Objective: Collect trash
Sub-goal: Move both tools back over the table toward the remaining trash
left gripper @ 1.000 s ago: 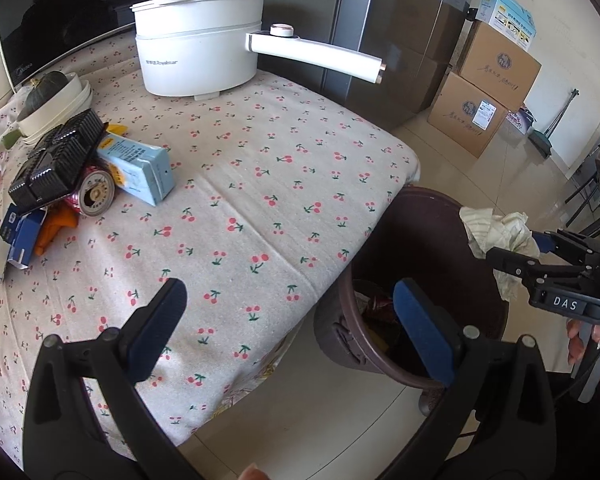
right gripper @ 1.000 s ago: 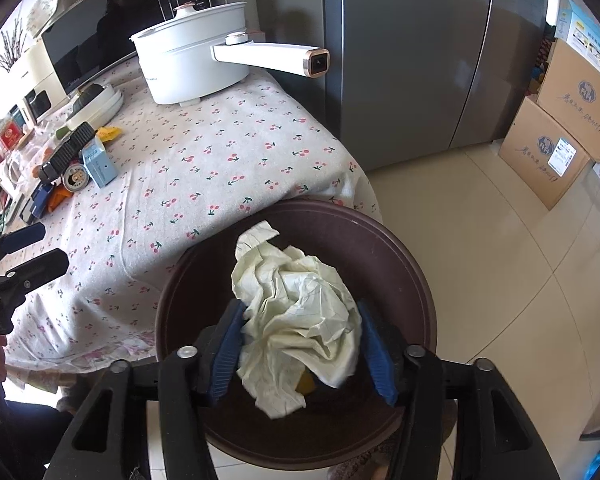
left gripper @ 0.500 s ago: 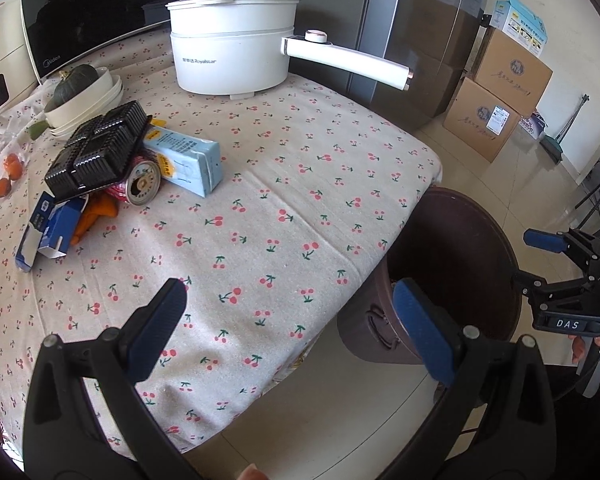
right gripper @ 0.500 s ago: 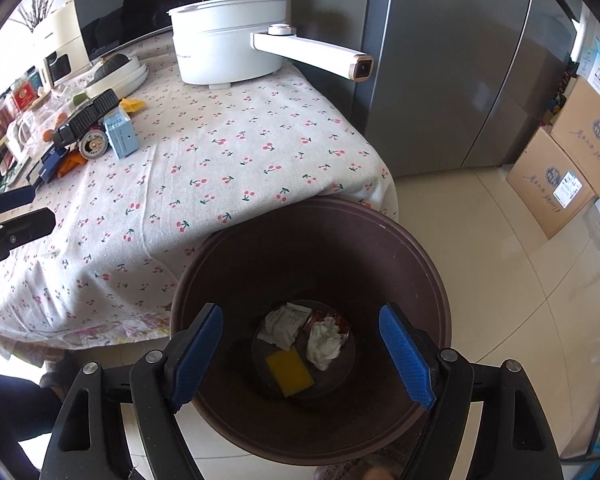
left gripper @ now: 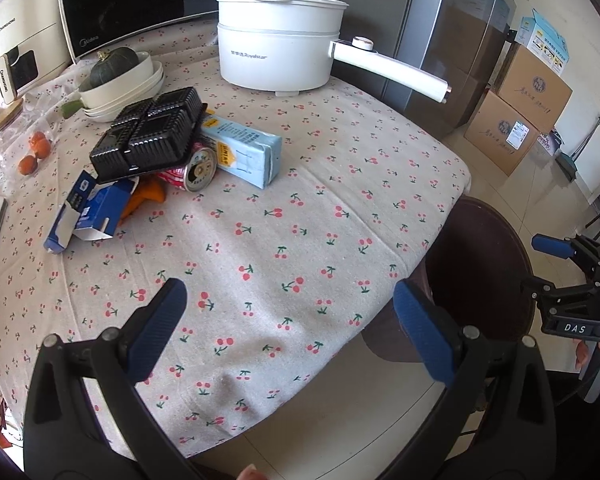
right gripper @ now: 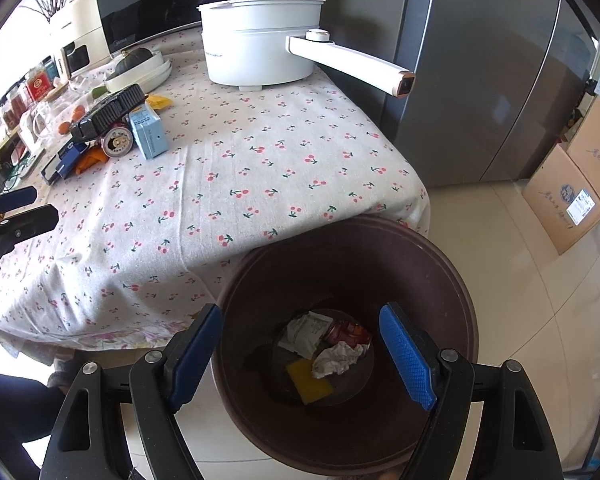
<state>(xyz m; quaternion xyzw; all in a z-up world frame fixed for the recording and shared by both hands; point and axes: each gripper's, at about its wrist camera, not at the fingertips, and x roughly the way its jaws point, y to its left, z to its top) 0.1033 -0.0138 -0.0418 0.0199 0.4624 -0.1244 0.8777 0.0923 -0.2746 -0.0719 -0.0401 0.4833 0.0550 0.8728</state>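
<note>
Remaining trash is sitting in a pile on the far left of the worktop (left gripper: pixel 300 240): black tray (left gripper: pixel 148 140) lying on top, can (left gripper: pixel 198 168) on its side with its open end facing the cameras, blue carton (left gripper: pixel 244 152) just right of the can with its long axis running from back-left to front-right, small blue box (left gripper: pixel 86 212) at the front of the pile, something orange tucked under.

From the left claw (left gripper: pixel 288 324) the pile is lying ahead and up-left across bare cloth, well apart. The left claw is hanging over the worktop's near edge, jaws wide, nothing between them, touching nothing.

The right claw (right gripper: pixel 300 356) is hanging over the bin (right gripper: pixel 456 280), jaws apart and empty; paper, a red wrapper and a yellow piece are lying at the bin's bottom, well below the pads. The bin is standing on the floor against the worktop's near-right corner.

Judging by position, the left claw is nearer the pile; the carton, lying clear on the right side, looks the easiest next pick, gripped across its short width.
</note>
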